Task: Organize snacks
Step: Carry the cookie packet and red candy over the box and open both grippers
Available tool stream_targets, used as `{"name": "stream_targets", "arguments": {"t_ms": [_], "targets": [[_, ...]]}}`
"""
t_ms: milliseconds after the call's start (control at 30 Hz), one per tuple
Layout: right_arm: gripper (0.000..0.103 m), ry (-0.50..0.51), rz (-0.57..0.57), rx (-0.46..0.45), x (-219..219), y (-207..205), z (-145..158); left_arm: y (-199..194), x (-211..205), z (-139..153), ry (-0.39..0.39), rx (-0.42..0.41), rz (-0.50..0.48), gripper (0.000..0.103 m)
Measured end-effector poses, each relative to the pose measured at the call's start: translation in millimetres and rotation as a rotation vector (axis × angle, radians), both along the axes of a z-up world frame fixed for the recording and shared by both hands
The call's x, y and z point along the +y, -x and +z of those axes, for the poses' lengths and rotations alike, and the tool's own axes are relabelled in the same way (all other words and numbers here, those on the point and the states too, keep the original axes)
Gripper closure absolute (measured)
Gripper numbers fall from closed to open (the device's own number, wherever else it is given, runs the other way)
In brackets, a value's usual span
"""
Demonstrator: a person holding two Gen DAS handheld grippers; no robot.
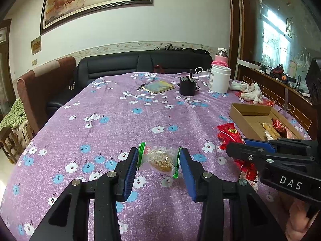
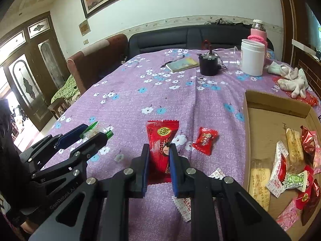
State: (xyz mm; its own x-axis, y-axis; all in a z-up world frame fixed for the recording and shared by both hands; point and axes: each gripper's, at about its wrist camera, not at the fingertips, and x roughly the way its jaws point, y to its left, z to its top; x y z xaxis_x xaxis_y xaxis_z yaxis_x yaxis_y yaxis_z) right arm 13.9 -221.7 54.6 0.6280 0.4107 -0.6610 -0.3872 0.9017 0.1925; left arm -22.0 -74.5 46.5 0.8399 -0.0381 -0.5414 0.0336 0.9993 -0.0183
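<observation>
Inside cardboard box [image 2: 270, 124], mixed snacks; left claw [image 1: 159, 160] gripping clear-wrapped cake [image 1: 160, 159], right claw [image 2: 159, 156] red packet [image 2: 160, 140]

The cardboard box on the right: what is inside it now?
Inside the cardboard box lie several wrapped snacks: pale bars and red, white, green and pink packets. They overlap, so anything beneath them is hidden, and the frame cuts off the box's right side.
</observation>
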Motion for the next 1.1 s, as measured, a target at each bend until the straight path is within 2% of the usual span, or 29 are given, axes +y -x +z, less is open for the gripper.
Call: {"name": "stream_targets", "arguments": {"t_ms": [533,1100], "targets": [[0.086,-0.038,-0.006,0.038,-4,-3,-3,0,-1,0,-0.006,0.001,0.005,0.058],[0.086,-0.058,-0.02,0.024,-12,0,5,2,-4,1,-0.021,-0.013,-0.004,0.058]]}}
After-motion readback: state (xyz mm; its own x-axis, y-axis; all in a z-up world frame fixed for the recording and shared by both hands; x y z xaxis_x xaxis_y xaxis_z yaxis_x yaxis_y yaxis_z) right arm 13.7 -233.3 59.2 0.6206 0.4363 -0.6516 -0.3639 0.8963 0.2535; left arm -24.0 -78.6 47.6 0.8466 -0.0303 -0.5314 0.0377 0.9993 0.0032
